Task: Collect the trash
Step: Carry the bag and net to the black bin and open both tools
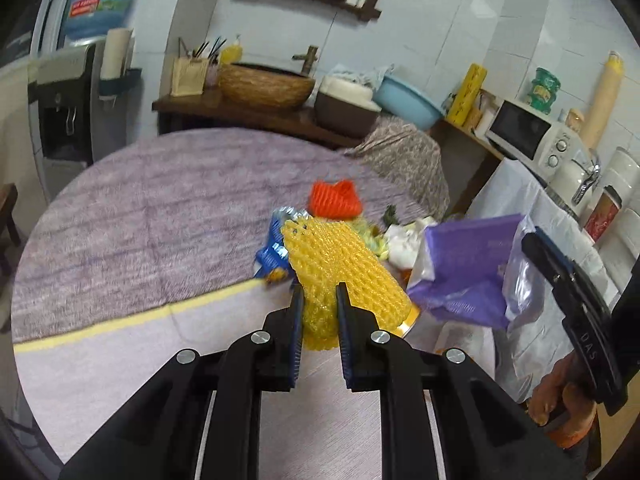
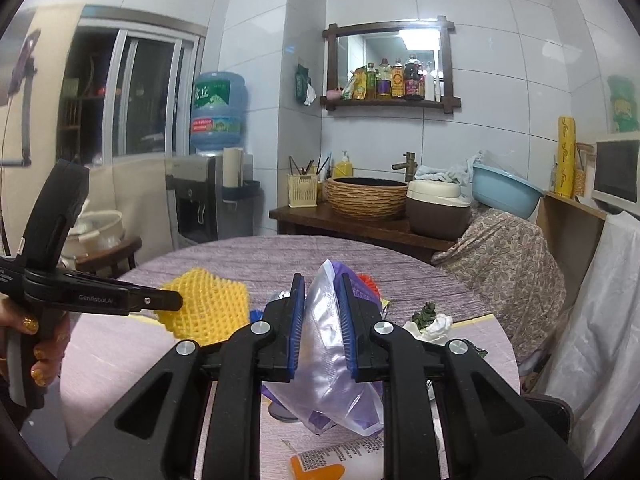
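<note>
My left gripper [image 1: 319, 295] is shut on a yellow foam fruit net [image 1: 340, 264], lifted above the round table [image 1: 120, 208]. In the right wrist view the same net [image 2: 208, 306] hangs from the left gripper [image 2: 174, 302] at the left. My right gripper [image 2: 323, 286] is shut on the rim of a translucent purple plastic bag [image 2: 324, 352]; the bag [image 1: 472, 268] shows at the right in the left wrist view. On the table lie an orange foam net [image 1: 334, 199], a blue wrapper [image 1: 270, 254], crumpled white tissue [image 2: 434, 328] and green scraps.
A patterned cloth-covered chair [image 2: 504, 264] stands behind the table. A wooden counter [image 2: 352, 228] holds a woven basin, a pot and a blue bowl. A water dispenser [image 2: 208, 196] is at the left, a microwave [image 1: 528, 132] at the right. An orange packet [image 2: 320, 468] lies near the table's front.
</note>
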A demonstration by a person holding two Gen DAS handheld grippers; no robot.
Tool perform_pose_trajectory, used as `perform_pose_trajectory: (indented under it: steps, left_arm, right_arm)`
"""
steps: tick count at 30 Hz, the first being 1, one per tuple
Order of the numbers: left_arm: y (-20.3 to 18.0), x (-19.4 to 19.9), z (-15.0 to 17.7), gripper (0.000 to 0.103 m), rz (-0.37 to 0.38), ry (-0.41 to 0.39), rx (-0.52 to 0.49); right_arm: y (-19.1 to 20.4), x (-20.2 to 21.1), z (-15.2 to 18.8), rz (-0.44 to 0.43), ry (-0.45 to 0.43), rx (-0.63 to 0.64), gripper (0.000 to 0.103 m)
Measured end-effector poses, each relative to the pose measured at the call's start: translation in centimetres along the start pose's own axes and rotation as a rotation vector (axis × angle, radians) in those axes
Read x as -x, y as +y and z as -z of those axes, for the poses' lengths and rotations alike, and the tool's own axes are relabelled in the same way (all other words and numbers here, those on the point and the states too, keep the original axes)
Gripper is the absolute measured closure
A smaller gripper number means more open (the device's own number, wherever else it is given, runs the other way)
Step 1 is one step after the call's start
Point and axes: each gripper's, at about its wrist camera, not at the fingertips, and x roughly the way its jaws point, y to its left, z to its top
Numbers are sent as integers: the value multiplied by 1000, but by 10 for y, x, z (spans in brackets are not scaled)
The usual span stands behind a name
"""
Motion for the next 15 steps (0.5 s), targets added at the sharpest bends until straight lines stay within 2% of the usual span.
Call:
perform_pose_trajectory:
  steps: [8, 11, 15]
  left_arm:
    - [-44, -9, -18, 87, 66, -32, -71]
    - [-67, -12, -24, 87, 104, -43, -101]
    - [-108, -26, -30, 87, 163, -26, -165]
  right_arm:
    - [-40, 41, -15, 32, -68, -92, 88]
    - [-59, 61, -23, 78, -89, -94, 89]
    - [-99, 85, -19, 198, -94, -111, 89]
